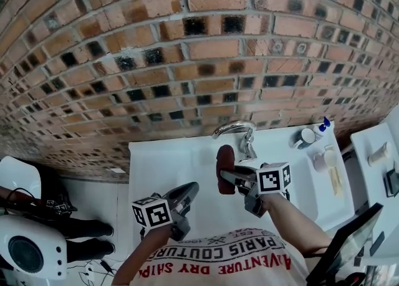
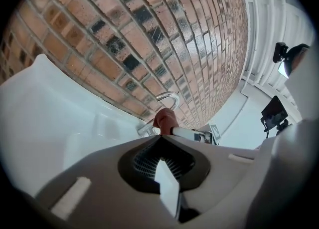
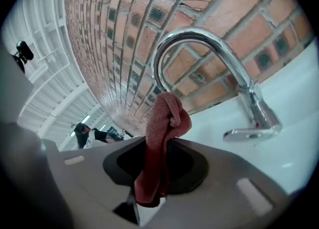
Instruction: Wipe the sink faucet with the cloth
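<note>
A curved chrome faucet [image 1: 240, 132] rises at the back of the white sink [image 1: 162, 166], against the brick wall. My right gripper [image 1: 225, 177] is shut on a dark red cloth [image 1: 224, 167], which it holds bunched just in front of and left of the spout, apart from it. In the right gripper view the cloth [image 3: 162, 138] sticks up between the jaws below the faucet's arch [image 3: 199, 43], with the lever handle [image 3: 249, 133] to the right. My left gripper [image 1: 187, 192] hovers lower left over the basin, shut and holding nothing. The left gripper view shows the faucet [image 2: 169, 98] and cloth [image 2: 165, 119] ahead.
A brick wall [image 1: 187, 60] stands right behind the sink. On the sink's right ledge are a blue-capped bottle [image 1: 324, 123], a white cup [image 1: 305, 136] and small toiletries [image 1: 321, 160]. A white shelf [image 1: 374, 154] is at the far right.
</note>
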